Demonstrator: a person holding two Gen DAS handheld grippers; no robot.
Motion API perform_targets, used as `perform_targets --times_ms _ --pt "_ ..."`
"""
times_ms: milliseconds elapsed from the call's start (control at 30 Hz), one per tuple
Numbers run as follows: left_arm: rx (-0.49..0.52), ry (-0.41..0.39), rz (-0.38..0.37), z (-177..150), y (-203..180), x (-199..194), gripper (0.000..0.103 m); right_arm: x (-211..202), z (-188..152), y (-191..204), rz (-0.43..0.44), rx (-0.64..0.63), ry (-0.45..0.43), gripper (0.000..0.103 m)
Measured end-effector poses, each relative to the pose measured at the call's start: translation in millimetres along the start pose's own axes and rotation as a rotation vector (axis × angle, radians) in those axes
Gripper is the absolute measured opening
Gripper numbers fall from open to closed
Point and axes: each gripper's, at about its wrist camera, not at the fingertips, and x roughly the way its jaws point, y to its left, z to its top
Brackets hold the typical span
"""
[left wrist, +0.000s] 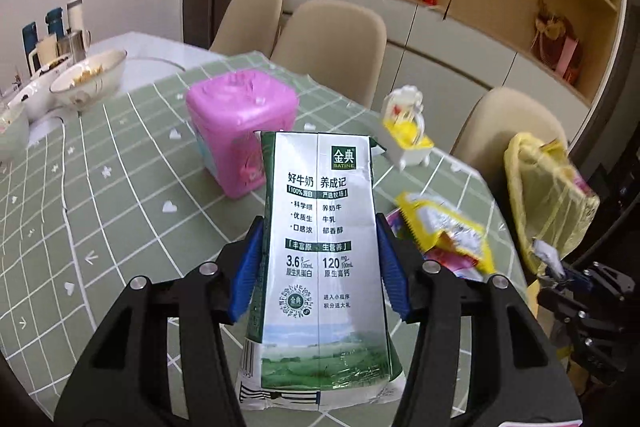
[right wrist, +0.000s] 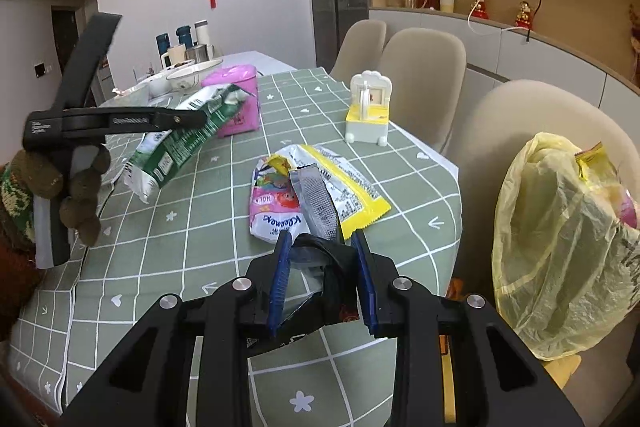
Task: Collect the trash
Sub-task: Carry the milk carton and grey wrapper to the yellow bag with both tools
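- Firmly, the left gripper (left wrist: 320,251) clenched a milk carton (left wrist: 320,267), its blue pads pressed against the carton's two narrow sides, which bowed inward at the grip.
- Seen from the right wrist, that carton (right wrist: 180,143) hung tilted above the table's left side, clear of the cloth, with a gloved hand (right wrist: 76,187) wrapped around the gripper's handle.
- Just behind the carton stood a pink box (left wrist: 240,123), towards the far end of the table (left wrist: 100,227), which wore a green checked cloth.
- Meanwhile the right gripper (right wrist: 322,255) was closed on a dark crumpled wrapper (right wrist: 320,255), pinched between its blue pads over the table's near edge.
- Just ahead of it lay a silver sachet (right wrist: 316,203), overlapping a pink wrapper (right wrist: 272,207) and a yellow-edged wrapper (right wrist: 352,187); all three rested together near the table's right edge.
- Farther along that right edge stood a small white and yellow toy (right wrist: 368,111), upright.
- Beyond the right edge, off the table, a yellow plastic bag (right wrist: 560,247) hung open against a beige chair (right wrist: 540,115), with some wrappers already inside.
- At the far left corner sat white bowls (left wrist: 92,79) and cups (right wrist: 192,53).
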Motion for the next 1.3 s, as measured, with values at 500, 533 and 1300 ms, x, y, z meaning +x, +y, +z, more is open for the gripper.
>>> perform_targets --times_ms 500,533,1300 --pt "0.103 -0.288 -0.232 67 -120 -60 0.051 -89 52 -63 -0.209 -0.029 -0.212 0.029" --pt "0.117 -0.299 -0.256 72 -133 -59 0.051 -95 54 -74 -0.238 -0.024 -0.228 0.029" --pt "0.260 -0.163 -0.477 96 -376 120 0.051 -128 8 -320 -0.541 0.288 -0.212 0.030"
